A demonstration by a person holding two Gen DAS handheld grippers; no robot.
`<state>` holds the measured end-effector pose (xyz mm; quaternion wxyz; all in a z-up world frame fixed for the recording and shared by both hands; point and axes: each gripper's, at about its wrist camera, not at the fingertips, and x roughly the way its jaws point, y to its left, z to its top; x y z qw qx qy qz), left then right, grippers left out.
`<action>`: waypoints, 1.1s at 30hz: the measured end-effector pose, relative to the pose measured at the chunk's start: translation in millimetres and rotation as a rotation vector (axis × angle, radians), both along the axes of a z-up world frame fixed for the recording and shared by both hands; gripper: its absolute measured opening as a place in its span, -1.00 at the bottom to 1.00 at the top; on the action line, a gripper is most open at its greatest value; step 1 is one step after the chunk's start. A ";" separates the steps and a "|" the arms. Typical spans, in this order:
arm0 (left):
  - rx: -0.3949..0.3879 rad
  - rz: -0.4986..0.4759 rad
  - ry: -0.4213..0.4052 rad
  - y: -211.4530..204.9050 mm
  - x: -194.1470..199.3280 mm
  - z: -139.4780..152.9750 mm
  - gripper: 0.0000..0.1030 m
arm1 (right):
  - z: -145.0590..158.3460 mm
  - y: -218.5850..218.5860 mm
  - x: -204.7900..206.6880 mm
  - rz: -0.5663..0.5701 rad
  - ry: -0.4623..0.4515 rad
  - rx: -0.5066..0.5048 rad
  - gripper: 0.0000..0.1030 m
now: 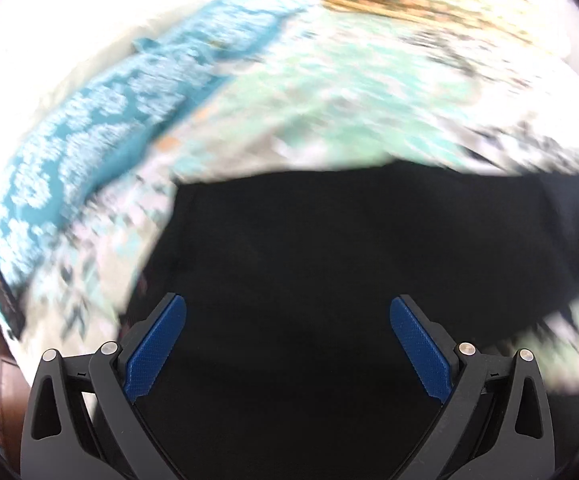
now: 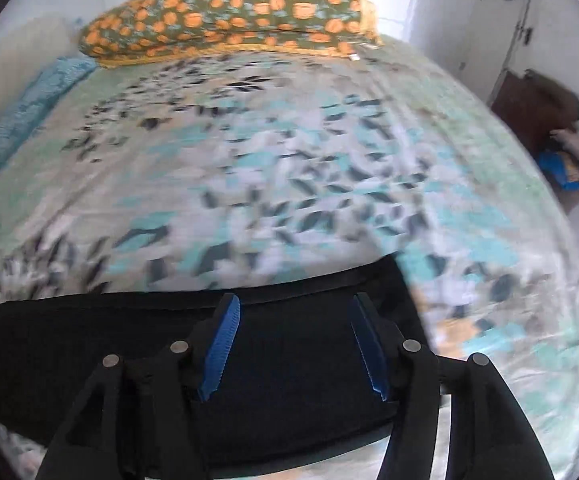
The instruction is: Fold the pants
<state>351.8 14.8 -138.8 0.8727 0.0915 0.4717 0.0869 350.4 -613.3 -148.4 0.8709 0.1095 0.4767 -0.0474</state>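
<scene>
The black pants [image 2: 89, 344] are lying flat across the near part of the bed [image 2: 289, 184], looking smooth and dark, details blurring. The left gripper [image 1: 287, 344] and right gripper [image 2: 293, 344] are hovering over them, jaws standing wide and empty. Gripping matching edges together should be keeping the fold even.

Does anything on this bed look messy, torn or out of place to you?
Nothing stands out. The black pants lie across the patterned bedsheet with no visible tears, though blur hides fine detail. The orange-print pillow sits at the head and a blue blanket along the edge. The left gripper and right gripper are over the pants, jaws open.
</scene>
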 end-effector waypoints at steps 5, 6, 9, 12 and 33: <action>0.213 0.117 0.049 29.2 45.7 -61.1 0.99 | -51.3 13.6 -18.2 -0.042 0.150 -0.029 0.14; 0.208 0.118 0.014 33.9 44.7 -58.3 0.99 | -50.1 7.8 -25.8 -0.055 0.109 -0.020 0.12; 0.226 0.149 0.041 42.3 42.9 -50.6 0.99 | -43.0 -8.5 -39.1 -0.158 0.147 -0.106 0.14; 0.198 0.153 0.028 49.1 28.8 -31.1 0.98 | -18.6 -16.9 -70.1 -0.213 0.089 -0.063 0.14; -0.071 -0.117 0.207 -7.5 -125.5 -51.2 0.99 | -28.5 -7.2 -413.3 -0.814 0.086 0.194 0.40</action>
